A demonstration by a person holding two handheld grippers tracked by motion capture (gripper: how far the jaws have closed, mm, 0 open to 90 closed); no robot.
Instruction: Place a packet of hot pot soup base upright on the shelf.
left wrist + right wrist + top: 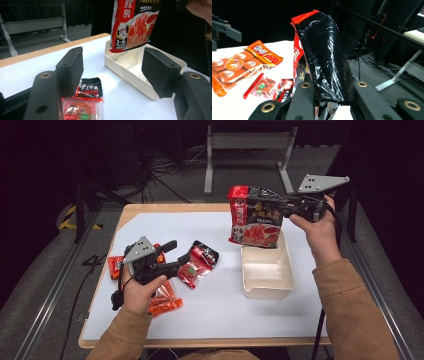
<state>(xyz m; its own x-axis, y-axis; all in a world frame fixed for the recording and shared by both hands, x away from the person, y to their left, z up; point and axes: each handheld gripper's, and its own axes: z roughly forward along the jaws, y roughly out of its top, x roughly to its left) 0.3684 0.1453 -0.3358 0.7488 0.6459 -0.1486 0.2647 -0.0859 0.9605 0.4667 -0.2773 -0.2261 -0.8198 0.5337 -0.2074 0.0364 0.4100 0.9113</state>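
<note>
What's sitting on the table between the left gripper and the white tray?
A small red-and-black sauce packet lies on the white sheet between the left gripper and the white tray, just ahead of its open jaws, as the high view shows.

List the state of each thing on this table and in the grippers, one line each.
Right gripper: shut on the big sauce bag.
Big sauce bag: held upright in the air above the tray.
Tray: empty, on the table.
Left gripper: open, holding nothing.
Small black and red packet: flat on the table, untouched.
Orange packets: flat on the table.
</note>
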